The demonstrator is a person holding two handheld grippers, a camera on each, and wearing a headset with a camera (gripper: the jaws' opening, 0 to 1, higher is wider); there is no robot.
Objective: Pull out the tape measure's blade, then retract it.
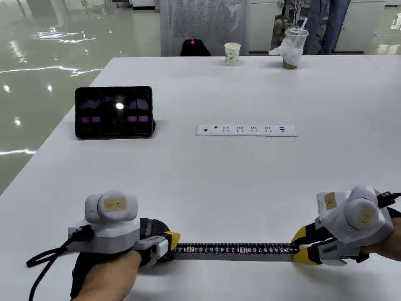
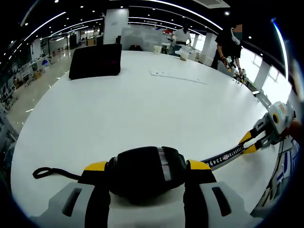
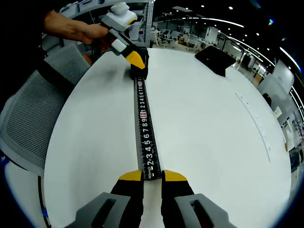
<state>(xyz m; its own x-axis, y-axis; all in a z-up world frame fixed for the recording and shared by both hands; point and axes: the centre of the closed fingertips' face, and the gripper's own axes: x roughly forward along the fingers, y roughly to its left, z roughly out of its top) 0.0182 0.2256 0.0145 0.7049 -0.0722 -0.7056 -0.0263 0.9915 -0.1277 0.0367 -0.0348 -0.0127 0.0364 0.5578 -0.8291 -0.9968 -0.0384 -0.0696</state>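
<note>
The tape measure's black case [image 1: 152,231] lies near the table's front edge, and my left gripper [image 1: 164,242] is shut on it. In the left gripper view the case [image 2: 145,173] sits between the yellow-tipped fingers [image 2: 96,167]. Its blade [image 1: 235,249] is pulled out flat along the table to the right, numbers up. My right gripper [image 1: 301,246] is shut on the blade's end. The right gripper view has the blade [image 3: 144,123] running from the pinching jaws [image 3: 152,176] to the case [image 3: 140,64] and left gripper [image 3: 126,50].
A black tablet [image 1: 114,111] stands at the left of the white table [image 1: 250,182]. A white power strip [image 1: 245,130] lies mid-table. A paper cup [image 1: 232,53] and a plastic cup [image 1: 291,47] stand at the far edge. A mesh chair [image 3: 28,123] sits beside the table.
</note>
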